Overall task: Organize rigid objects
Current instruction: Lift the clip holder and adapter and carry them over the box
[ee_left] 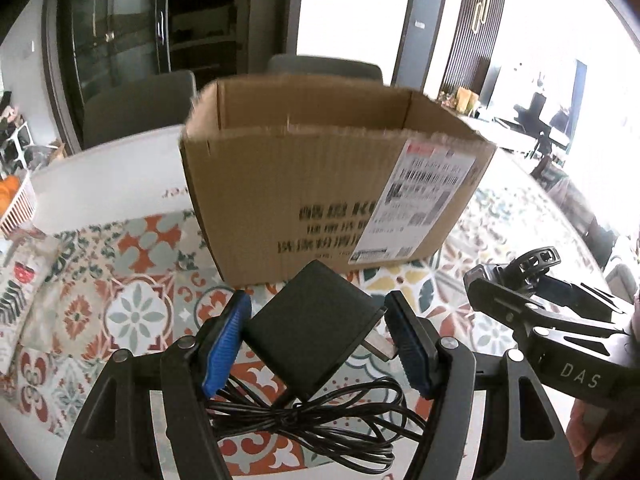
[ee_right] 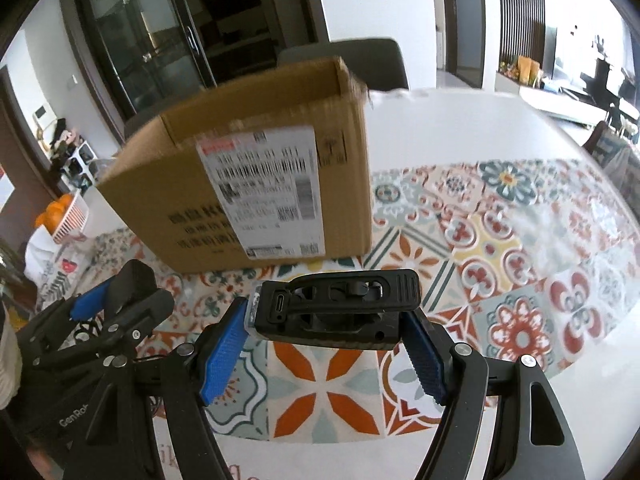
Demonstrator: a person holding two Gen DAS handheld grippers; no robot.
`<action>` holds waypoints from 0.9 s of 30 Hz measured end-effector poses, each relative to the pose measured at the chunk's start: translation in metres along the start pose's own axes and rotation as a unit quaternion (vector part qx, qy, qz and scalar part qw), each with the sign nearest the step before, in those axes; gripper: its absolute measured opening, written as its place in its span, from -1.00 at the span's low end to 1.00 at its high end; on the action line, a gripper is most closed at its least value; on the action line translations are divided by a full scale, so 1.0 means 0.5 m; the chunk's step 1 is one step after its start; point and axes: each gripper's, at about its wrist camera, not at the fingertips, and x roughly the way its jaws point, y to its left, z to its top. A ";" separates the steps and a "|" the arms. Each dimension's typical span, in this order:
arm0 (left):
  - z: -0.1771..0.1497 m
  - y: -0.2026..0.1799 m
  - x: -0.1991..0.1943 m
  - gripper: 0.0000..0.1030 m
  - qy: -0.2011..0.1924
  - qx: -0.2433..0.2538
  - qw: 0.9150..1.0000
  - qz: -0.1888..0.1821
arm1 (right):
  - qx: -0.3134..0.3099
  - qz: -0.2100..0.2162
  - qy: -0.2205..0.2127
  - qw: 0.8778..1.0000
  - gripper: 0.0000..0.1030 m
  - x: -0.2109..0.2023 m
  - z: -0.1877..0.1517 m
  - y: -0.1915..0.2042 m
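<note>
An open cardboard box (ee_left: 320, 184) with a shipping label stands on the patterned tablecloth; it also shows in the right wrist view (ee_right: 256, 184). My left gripper (ee_left: 318, 322) is shut on a black power adapter (ee_left: 308, 320), held above the cloth in front of the box, its black cable (ee_left: 320, 420) hanging in loops below. My right gripper (ee_right: 324, 332) is shut on a black device with a USB-C port (ee_right: 340, 308), held just in front of the box's right corner. Each gripper shows in the other's view: the right one (ee_left: 516, 276), the left one (ee_right: 120, 292).
A white basket of oranges (ee_right: 66, 216) stands at the table's left edge. A printed packet (ee_left: 24, 288) lies on the cloth at left. Grey chairs (ee_left: 136, 108) stand behind the table. The tablecloth (ee_right: 500, 248) stretches to the right of the box.
</note>
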 end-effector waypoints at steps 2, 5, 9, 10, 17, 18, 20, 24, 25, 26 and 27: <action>0.012 -0.013 -0.012 0.33 -0.009 0.001 1.000 0.003 | -0.002 0.001 -0.009 1.000 0.44 -0.022 0.008 0.003; 0.029 -0.026 -0.037 0.33 -0.021 0.003 1.000 0.008 | -0.006 0.002 -0.022 1.000 0.44 -0.055 0.020 0.008; 0.053 -0.028 -0.072 0.33 -0.037 0.003 0.999 0.014 | -0.012 0.003 -0.038 0.999 0.44 -0.086 0.036 0.016; 0.058 -0.029 -0.079 0.33 -0.040 0.004 0.999 0.015 | -0.013 0.004 -0.042 0.999 0.44 -0.094 0.040 0.018; 0.100 -0.037 -0.125 0.33 -0.061 0.009 0.998 0.024 | -0.025 0.012 -0.065 0.998 0.44 -0.128 0.077 0.026; 0.108 -0.039 -0.132 0.33 -0.065 0.009 0.998 0.025 | -0.027 0.011 -0.068 0.997 0.44 -0.132 0.083 0.029; 0.121 -0.042 -0.143 0.33 -0.071 0.010 0.997 0.027 | -0.029 0.013 -0.073 0.997 0.44 -0.142 0.096 0.034; 0.152 -0.045 -0.160 0.33 -0.083 0.015 0.996 0.032 | -0.037 0.016 -0.088 0.995 0.44 -0.152 0.126 0.040; 0.159 -0.045 -0.163 0.33 -0.086 0.016 0.996 0.034 | -0.039 0.016 -0.090 0.995 0.44 -0.153 0.135 0.041; 0.167 -0.046 -0.165 0.33 -0.088 0.017 0.995 0.037 | -0.041 0.016 -0.094 0.995 0.44 -0.155 0.142 0.041; 0.176 -0.047 -0.168 0.33 -0.092 0.020 0.995 0.039 | -0.043 0.016 -0.097 0.994 0.44 -0.156 0.150 0.042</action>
